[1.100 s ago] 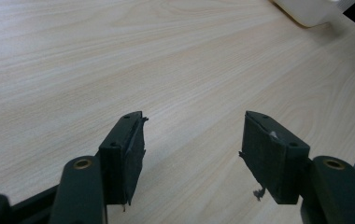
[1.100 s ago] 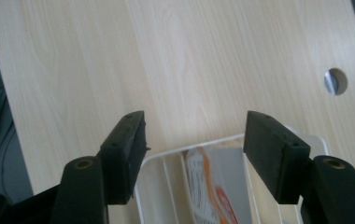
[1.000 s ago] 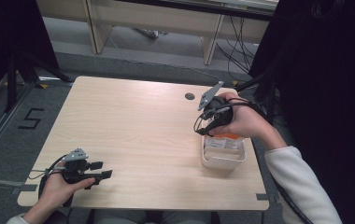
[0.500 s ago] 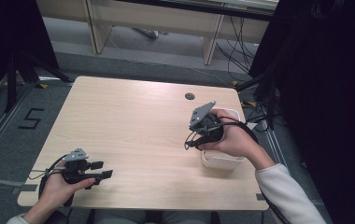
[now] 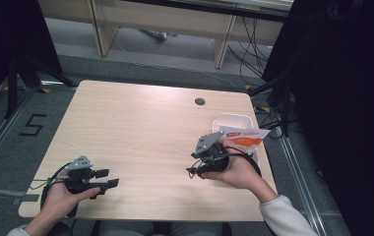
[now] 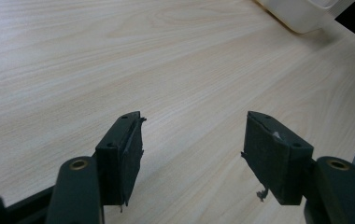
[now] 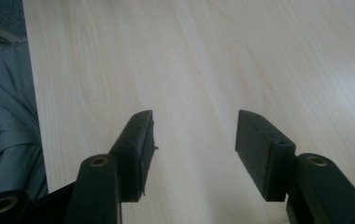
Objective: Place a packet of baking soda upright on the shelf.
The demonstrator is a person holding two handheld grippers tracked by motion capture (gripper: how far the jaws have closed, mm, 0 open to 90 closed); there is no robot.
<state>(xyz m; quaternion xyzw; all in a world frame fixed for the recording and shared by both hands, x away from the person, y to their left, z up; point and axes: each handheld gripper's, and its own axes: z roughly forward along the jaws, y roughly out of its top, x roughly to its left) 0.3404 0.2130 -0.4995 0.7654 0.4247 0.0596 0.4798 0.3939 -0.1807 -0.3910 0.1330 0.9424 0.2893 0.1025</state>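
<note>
A: Both jaws of the right hand-held gripper (image 5: 195, 169) stand apart with nothing between them, low over the bare tabletop (image 5: 140, 128). The orange-and-white packet (image 5: 241, 137) lies across the white container (image 5: 234, 122) just behind that gripper, on its far side.

B: And the left hand-held gripper (image 5: 107, 178)?

A: Also spread and empty, well apart from the packet, near the tabletop's front edge.

B: What might go wrong?

A: The packet seems to overhang the container's rim rather than sit fully inside. A knock from the person's right hand (image 5: 234, 169) or the trailing cable could probably tip it out.

B: Anything else?

A: The container looks light and stands near the tabletop's edge; a nudge might slide it off.
</note>
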